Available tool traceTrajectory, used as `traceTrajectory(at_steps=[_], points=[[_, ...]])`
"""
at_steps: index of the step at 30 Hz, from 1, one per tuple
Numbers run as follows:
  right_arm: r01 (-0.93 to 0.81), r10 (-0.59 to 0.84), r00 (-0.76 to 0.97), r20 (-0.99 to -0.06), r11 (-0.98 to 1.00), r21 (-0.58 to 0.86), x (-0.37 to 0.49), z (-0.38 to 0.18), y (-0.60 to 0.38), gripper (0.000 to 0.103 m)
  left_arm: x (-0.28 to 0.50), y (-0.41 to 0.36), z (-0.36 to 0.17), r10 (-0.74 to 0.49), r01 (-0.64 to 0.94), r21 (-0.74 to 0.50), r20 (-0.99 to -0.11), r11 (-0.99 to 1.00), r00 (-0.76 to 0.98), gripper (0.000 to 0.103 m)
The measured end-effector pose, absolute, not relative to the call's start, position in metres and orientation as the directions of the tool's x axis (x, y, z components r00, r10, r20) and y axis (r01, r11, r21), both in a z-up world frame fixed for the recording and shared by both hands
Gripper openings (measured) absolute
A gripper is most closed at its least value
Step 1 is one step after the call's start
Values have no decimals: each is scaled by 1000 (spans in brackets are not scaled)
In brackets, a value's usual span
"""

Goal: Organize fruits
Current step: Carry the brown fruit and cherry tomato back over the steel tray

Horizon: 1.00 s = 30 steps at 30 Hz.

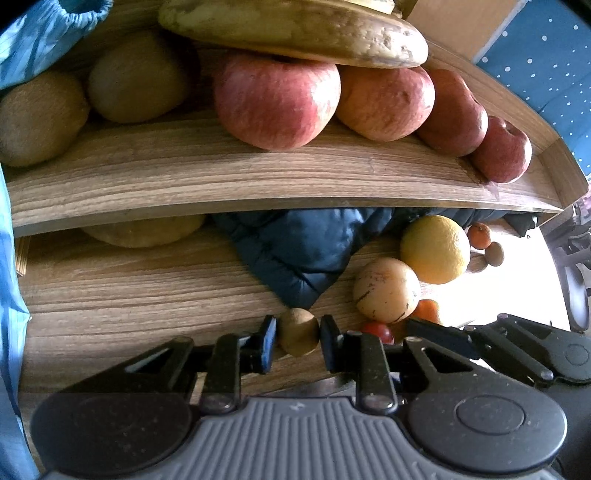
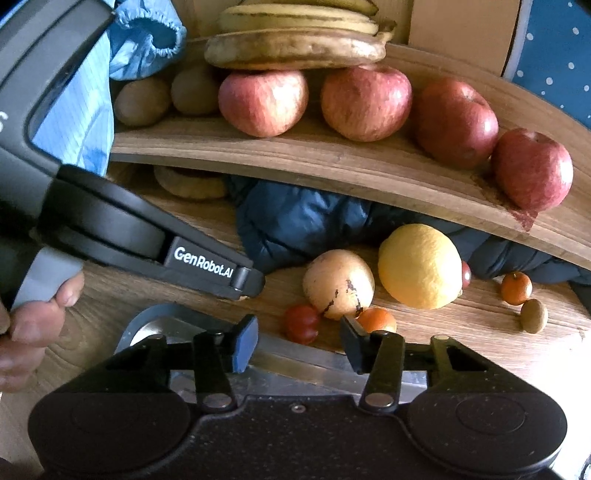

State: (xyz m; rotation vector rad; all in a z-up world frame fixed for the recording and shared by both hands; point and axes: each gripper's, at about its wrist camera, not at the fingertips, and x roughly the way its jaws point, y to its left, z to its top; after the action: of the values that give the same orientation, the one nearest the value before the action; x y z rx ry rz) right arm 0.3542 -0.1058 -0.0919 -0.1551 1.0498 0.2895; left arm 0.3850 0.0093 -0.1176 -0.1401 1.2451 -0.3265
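My left gripper [image 1: 297, 341] is shut on a small brown kiwi [image 1: 298, 331] and holds it just above the wooden table [image 1: 129, 295]. On the wooden shelf [image 1: 221, 181] above lie two kiwis [image 1: 136, 77], several red apples [image 1: 277, 99] and bananas [image 1: 295, 29]. My right gripper [image 2: 299, 341] is open and empty, low over the table. Just beyond it lie a small tomato [image 2: 302, 323], a mandarin [image 2: 377, 319], a pale pear [image 2: 338, 282] and a large yellow citrus [image 2: 419, 266]. The left gripper's body [image 2: 147, 240] crosses the right wrist view.
A dark blue padded jacket [image 2: 295, 225] is stuffed under the shelf. A small mandarin [image 2: 516, 288] and a small brown fruit [image 2: 533, 315] lie at the right. A tan round fruit [image 2: 190, 182] sits under the shelf at the left. A metal tray edge [image 2: 295, 365] lies under my right gripper.
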Motion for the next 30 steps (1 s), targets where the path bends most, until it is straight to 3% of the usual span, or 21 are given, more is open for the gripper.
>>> traceTrajectory(at_steps=[4, 8, 16, 30], points=[[-299, 161, 460, -873, 954, 18, 359, -94, -106, 47, 385, 10, -118, -319, 167, -281, -905, 945, 281, 27], [-282, 140, 455, -880, 959, 7, 363, -96, -108, 36, 385, 9, -117, -319, 169, -280, -906, 945, 280, 27], [-276, 141, 443, -885, 961, 15, 369, -101, -107, 25, 385, 8, -117, -319, 169, -281, -906, 945, 278, 27], [-276, 158, 480, -863, 961, 23, 356, -92, -113, 24, 377, 6, -105, -307, 177, -263, -901, 948, 308, 27]])
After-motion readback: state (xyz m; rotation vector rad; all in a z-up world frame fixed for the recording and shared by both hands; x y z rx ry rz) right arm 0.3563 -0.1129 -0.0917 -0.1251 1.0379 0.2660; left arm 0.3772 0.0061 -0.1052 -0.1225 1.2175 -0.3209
